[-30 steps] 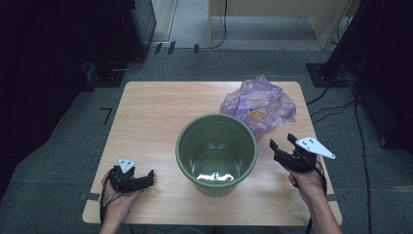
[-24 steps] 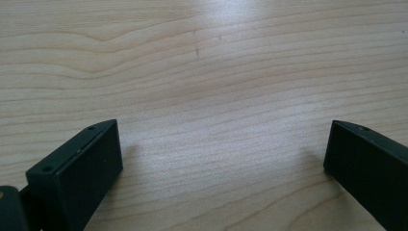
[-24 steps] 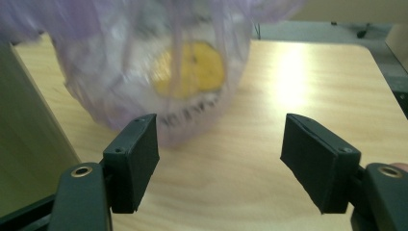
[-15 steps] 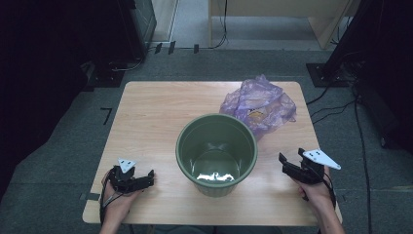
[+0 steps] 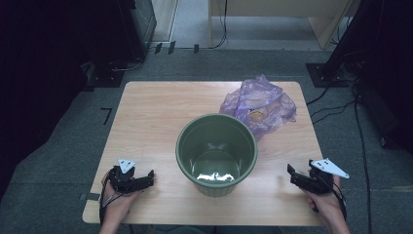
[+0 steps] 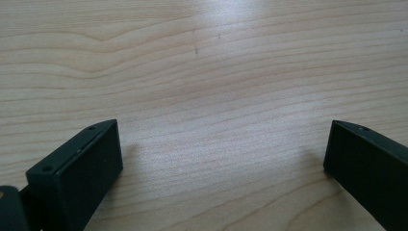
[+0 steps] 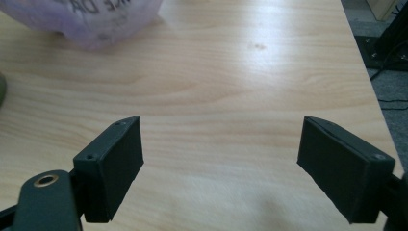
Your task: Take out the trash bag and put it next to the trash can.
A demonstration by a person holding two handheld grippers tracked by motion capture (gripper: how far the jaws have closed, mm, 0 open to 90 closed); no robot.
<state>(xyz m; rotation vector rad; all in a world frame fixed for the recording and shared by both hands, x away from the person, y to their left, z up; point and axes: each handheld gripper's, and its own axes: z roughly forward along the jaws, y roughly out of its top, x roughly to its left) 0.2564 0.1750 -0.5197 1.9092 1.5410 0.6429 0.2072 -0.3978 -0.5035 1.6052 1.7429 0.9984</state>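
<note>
Green bucket [image 5: 216, 152] stands mid-desk [image 5: 151, 117], purple bag [image 5: 258, 105] behind it; both grippers [image 5: 146, 181] [image 5: 293, 175] rest with fingers spread, holding nothing.

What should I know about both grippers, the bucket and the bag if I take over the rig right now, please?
Left gripper: open, holding nothing, low over the table near its front left corner.
Right gripper: open, holding nothing, near the front right edge.
Green bucket: upright at mid-table, no bag in it.
Purple plastic bag: crumpled behind the bucket to its right, untouched.
Done: nothing visible. Left: probably picking up the bag, perhaps to line the bucket.
</note>
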